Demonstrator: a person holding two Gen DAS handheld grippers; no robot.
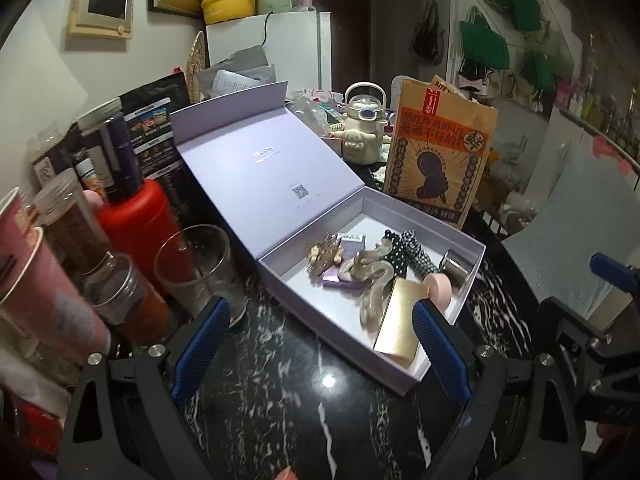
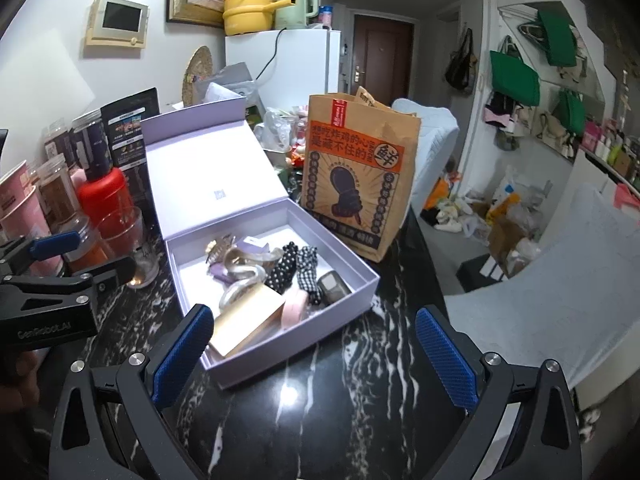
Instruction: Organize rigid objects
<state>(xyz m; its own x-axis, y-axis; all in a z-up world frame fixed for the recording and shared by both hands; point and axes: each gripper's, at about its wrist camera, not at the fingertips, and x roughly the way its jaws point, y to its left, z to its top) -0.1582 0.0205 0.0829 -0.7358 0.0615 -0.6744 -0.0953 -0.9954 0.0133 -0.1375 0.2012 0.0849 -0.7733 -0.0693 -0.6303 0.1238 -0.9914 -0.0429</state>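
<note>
Left wrist view: left gripper (image 1: 320, 344) wide open, nothing between the blue pads, hovering over the black marbled surface (image 1: 280, 400) just in front of the lavender box (image 1: 304, 292). Box lid (image 1: 256, 160) stands open, small QR code printed inside; other print there too small to read. Box holds a gold card case (image 1: 396, 332), translucent hair claw (image 1: 368, 280), gold clip (image 1: 324, 256), purple packet (image 1: 352, 240), polka-dot scrunchie (image 1: 412, 252), pink round thing (image 1: 438, 286), metal cylinder (image 1: 456, 266). Right-side pad overlaps the box's near corner in the picture; contact cannot be told. Left of the box: clear glass (image 1: 196, 264), red bottle (image 1: 136, 220), jars, pink cup (image 1: 36, 276). Behind: brown paper bag (image 1: 440, 160) with Chinese print and "鲜" in a circle, cream kettle (image 1: 362, 128). Tip of the right gripper (image 1: 612, 270) shows at the right edge. Right wrist view: right gripper (image 2: 316, 354) fully spread, empty, above the surface at the near side of the same box (image 2: 360, 280); its left-side pad sits just beside the gold card case (image 2: 248, 326), no clear contact. Left gripper (image 2: 68, 256) seen from the side at left, body marked "GenRobot.AI". Paper bag (image 2: 352, 184) reads "想吃炸鸡的心是藏不住的".
</note>
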